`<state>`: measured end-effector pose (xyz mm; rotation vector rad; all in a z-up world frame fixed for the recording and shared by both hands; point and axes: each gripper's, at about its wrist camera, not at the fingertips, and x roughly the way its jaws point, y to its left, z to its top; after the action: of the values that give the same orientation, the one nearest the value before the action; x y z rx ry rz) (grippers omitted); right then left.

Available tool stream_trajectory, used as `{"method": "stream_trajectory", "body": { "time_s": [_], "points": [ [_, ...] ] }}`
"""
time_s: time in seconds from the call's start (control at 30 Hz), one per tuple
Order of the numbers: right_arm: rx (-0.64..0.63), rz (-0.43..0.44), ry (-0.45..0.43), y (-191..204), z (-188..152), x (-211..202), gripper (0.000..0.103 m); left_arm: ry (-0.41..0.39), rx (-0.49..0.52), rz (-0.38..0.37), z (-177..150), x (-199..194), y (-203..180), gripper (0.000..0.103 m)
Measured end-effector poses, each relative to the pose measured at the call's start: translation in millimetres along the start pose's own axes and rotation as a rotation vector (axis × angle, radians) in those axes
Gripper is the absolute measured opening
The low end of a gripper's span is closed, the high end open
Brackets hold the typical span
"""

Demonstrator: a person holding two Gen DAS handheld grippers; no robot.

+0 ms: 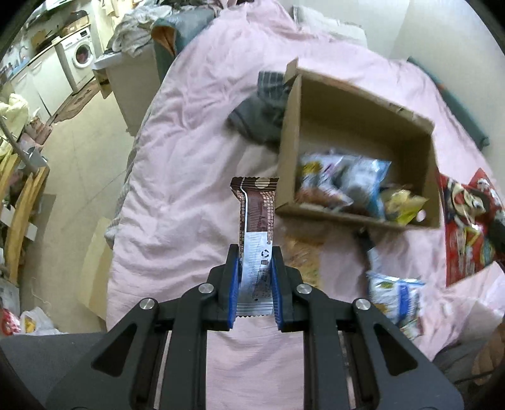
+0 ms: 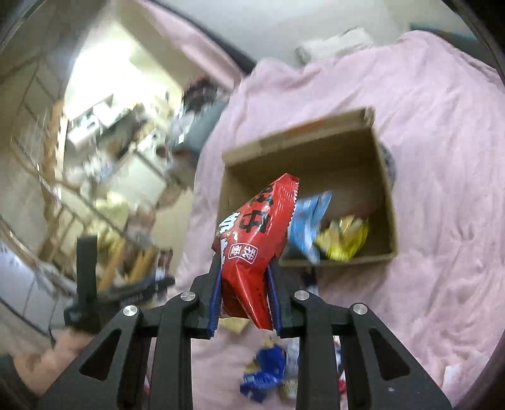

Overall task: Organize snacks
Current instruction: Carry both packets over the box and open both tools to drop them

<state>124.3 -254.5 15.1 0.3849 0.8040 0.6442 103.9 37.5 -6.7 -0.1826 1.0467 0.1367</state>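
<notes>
Upper left of your left wrist view there's a white washing machine (image 1: 81,54) tucked under a counter, with a rug (image 1: 74,101) on the floor in front of it. Right of that, a heap of laundry (image 1: 135,30) sits on a pale bin (image 1: 131,82). Everything rests on a wrinkly pink blanket (image 1: 189,142), and a dark grey garment (image 1: 258,116) lies bunched mid-frame. Wooden frame (image 1: 19,214) at the far left edge.
</notes>
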Motion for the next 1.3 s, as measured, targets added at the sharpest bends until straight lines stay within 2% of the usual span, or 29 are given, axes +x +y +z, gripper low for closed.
{"method": "stream_trajectory", "body": {
  "time_s": [0.3,0.57,0.93,1.03,1.3],
  "points": [
    [0.122,-0.006,-0.103,-26.3,16.5,-20.2,0.026,-0.075,0.044,-0.007,24.3,-29.1,-41.7,0.015],
    [0.150,-0.059,-0.173,-42.1,45.6,-25.7,0.025,-0.093,0.083,-0.021,50.5,-20.5,-70.5,0.015],
    [0.255,-0.053,-0.115,-81.3,87.6,32.9,0.025,-0.068,0.119,0.005,91.4,26.8,-100.8,0.015],
    [0.305,-0.032,-0.067,-92.4,90.9,61.2,0.025,-0.054,0.119,0.024,102.3,47.4,-106.7,0.015],
    [0.410,-0.077,0.065,-117.4,82.6,120.6,0.025,-0.005,0.145,0.082,122.3,104.0,-126.7,0.015]
  ]
}}
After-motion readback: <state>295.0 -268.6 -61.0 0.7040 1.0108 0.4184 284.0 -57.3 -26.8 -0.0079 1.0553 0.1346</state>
